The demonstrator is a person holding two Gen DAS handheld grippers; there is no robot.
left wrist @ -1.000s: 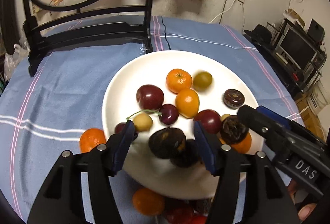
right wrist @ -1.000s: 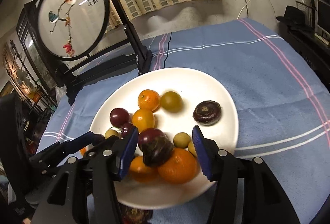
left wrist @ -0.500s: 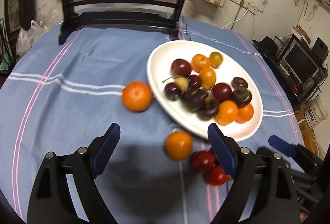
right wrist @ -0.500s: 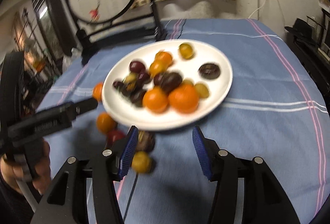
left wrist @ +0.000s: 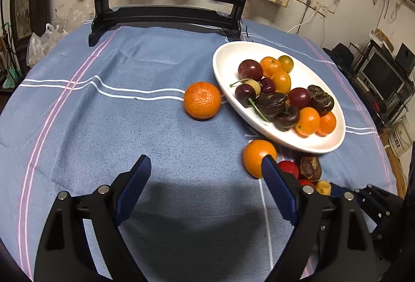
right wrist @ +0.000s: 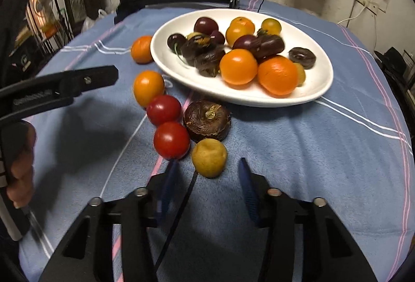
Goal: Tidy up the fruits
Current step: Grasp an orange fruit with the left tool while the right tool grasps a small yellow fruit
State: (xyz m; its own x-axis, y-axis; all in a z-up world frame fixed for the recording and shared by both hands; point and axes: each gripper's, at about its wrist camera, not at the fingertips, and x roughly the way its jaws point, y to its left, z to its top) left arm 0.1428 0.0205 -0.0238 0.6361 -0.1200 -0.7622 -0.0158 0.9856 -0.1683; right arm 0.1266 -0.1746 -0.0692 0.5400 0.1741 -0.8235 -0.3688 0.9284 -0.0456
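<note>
A white plate [left wrist: 334,144] [right wrist: 319,90] holds several oranges, plums, cherries and dark shrivelled fruits. On the blue cloth lie a large orange [left wrist: 202,100] [right wrist: 141,49], a smaller orange [left wrist: 255,156] [right wrist: 148,87], two red tomatoes [right wrist: 164,109] [right wrist: 171,139], a dark brown fruit [right wrist: 207,119] [left wrist: 310,167] and a small yellow fruit [right wrist: 209,157] [left wrist: 323,187]. My left gripper [left wrist: 205,170] is open and empty over bare cloth, left of the loose fruits. My right gripper [right wrist: 207,174] is open and empty, just behind the yellow fruit.
A black wooden stand [left wrist: 166,14] with a round painted screen stands at the table's far edge. The left gripper's handle and the hand on it [right wrist: 52,90] reach in from the left in the right wrist view. Shelves with a monitor [left wrist: 384,74] stand right.
Both grippers have pulled back from the plate toward the near side. The left has swung left over bare cloth. The right now sits low behind the loose fruits. Both stay open and empty.
</note>
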